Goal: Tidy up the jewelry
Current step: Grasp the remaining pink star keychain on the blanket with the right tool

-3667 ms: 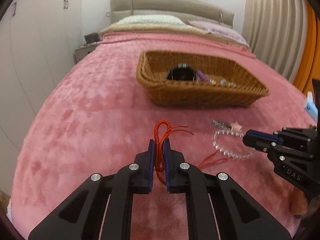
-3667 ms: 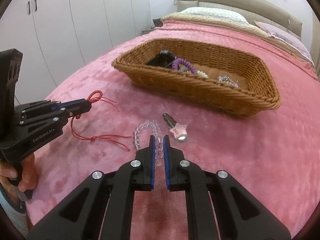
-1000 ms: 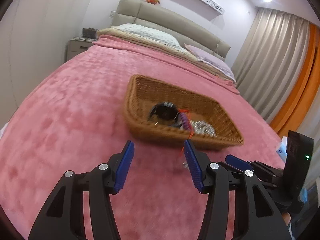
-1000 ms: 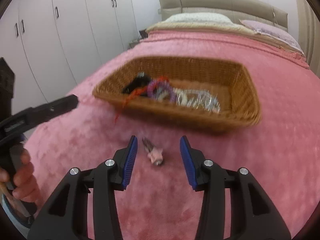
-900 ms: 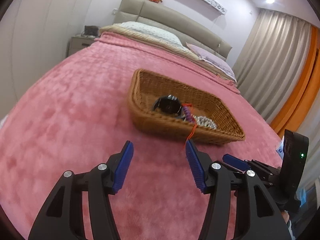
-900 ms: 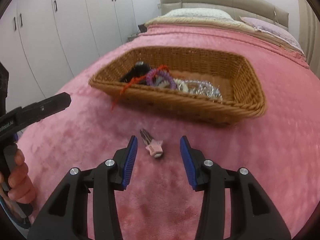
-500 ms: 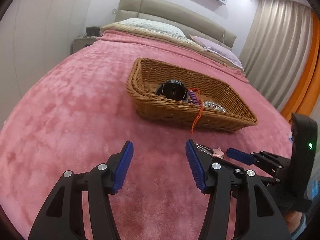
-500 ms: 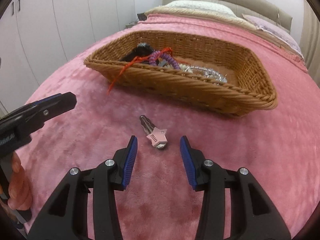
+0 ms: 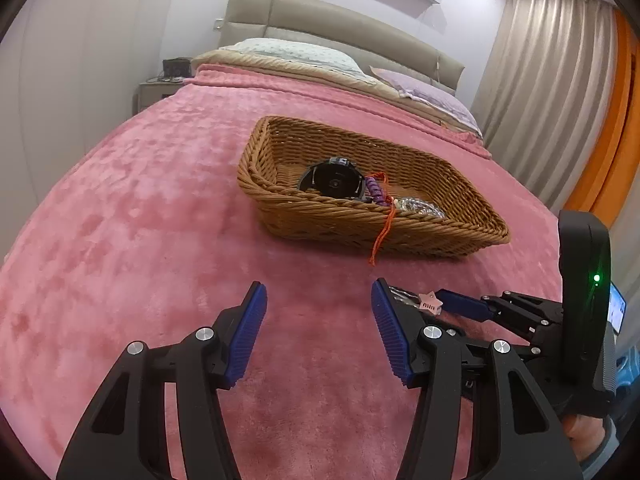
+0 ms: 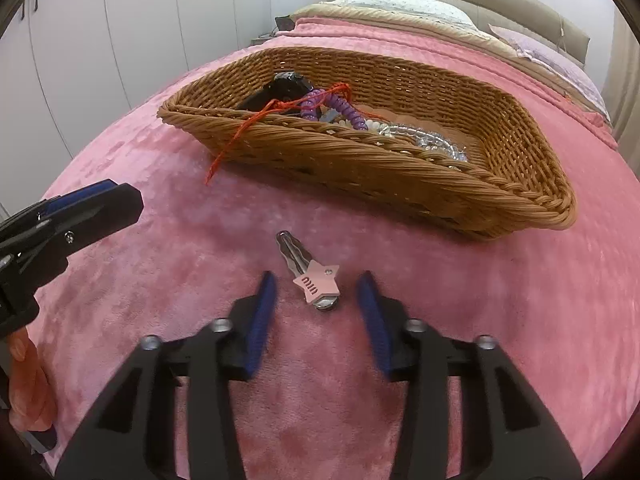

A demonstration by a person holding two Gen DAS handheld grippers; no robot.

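Note:
A wicker basket (image 10: 400, 176) (image 9: 344, 224) stands on the pink bedspread. It holds a black watch (image 9: 332, 180), a purple coil bracelet (image 10: 340, 108), a clear bead bracelet (image 10: 424, 138) and a red cord (image 10: 240, 132) whose tail hangs over the near rim. A hair clip with a pink star (image 10: 310, 276) lies on the bedspread in front of the basket. My right gripper (image 10: 316, 300) is open, low, with its fingers on either side of the star clip. My left gripper (image 9: 318, 316) is open and empty, left of the clip (image 9: 428, 302).
The pink bedspread (image 9: 140, 240) covers the whole bed. Pillows (image 9: 296, 52) and a headboard lie at the far end. White wardrobes (image 10: 100, 40) stand to the left, curtains (image 9: 540, 100) to the right, a nightstand (image 9: 160, 88) by the bed's far left corner.
Both grippers let go of the red cord and bead bracelet, which now lie in the basket. Over the last second the right gripper came down around the star clip; the left stayed open.

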